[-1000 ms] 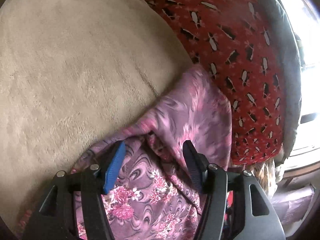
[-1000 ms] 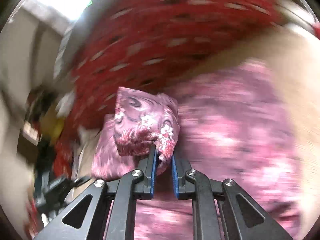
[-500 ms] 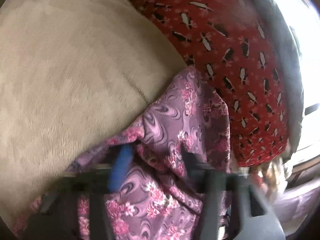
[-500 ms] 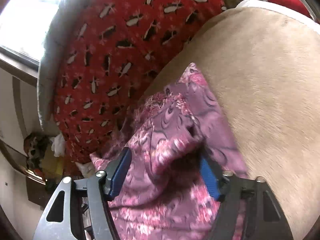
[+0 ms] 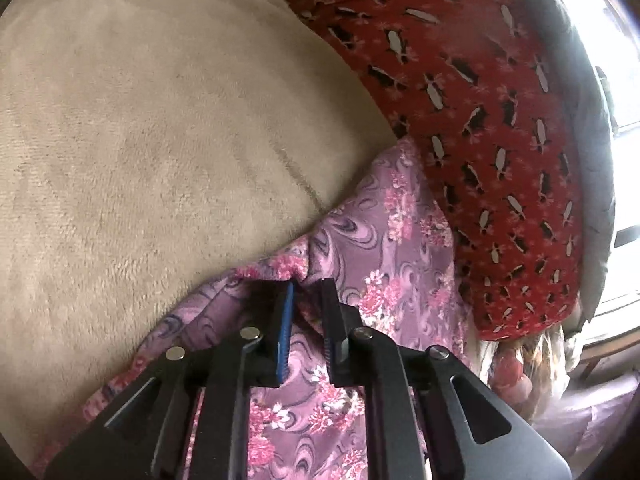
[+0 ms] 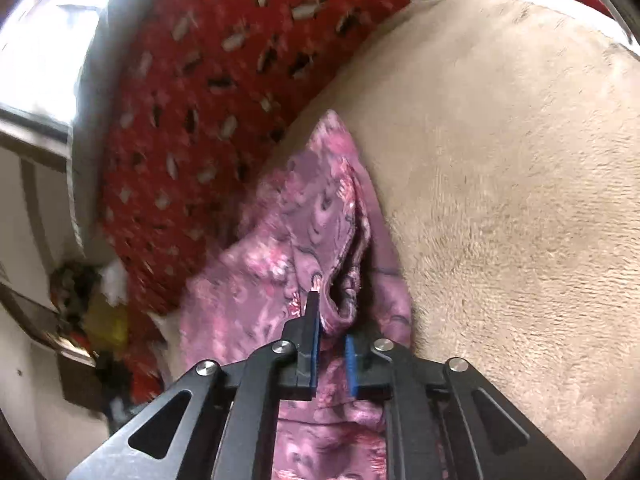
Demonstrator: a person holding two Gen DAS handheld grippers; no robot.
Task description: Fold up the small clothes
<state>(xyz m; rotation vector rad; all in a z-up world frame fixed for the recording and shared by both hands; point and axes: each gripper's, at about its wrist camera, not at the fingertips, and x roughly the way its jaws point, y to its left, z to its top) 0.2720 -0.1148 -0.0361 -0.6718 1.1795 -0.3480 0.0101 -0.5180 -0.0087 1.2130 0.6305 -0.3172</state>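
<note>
A purple cloth with pink flowers [image 5: 392, 248] lies crumpled on a beige plush blanket [image 5: 160, 140], next to a red patterned cushion. My left gripper [image 5: 308, 282] is shut on a raised fold at the cloth's edge, where it meets the blanket. In the right wrist view the same cloth [image 6: 304, 232] is bunched into a ridge. My right gripper [image 6: 332, 320] stands narrow around the near end of that ridge; its jaws are opening, with the fold filling the gap and touching both pads. The cloth hides the tip of its right finger.
The red cushion [image 5: 480, 120] with black and white figures leans along the cloth's far side, with a grey edge and a bright window [image 5: 624, 80] behind it. The beige blanket [image 6: 500, 200] spreads wide on the other side. Cluttered items [image 6: 92, 312] sit low beyond the bed edge.
My left jaws went from wide apart to shut on a cloth fold. My right gripper let go of the lifted corner, stood wide over the cloth, and now stands narrow around a fold.
</note>
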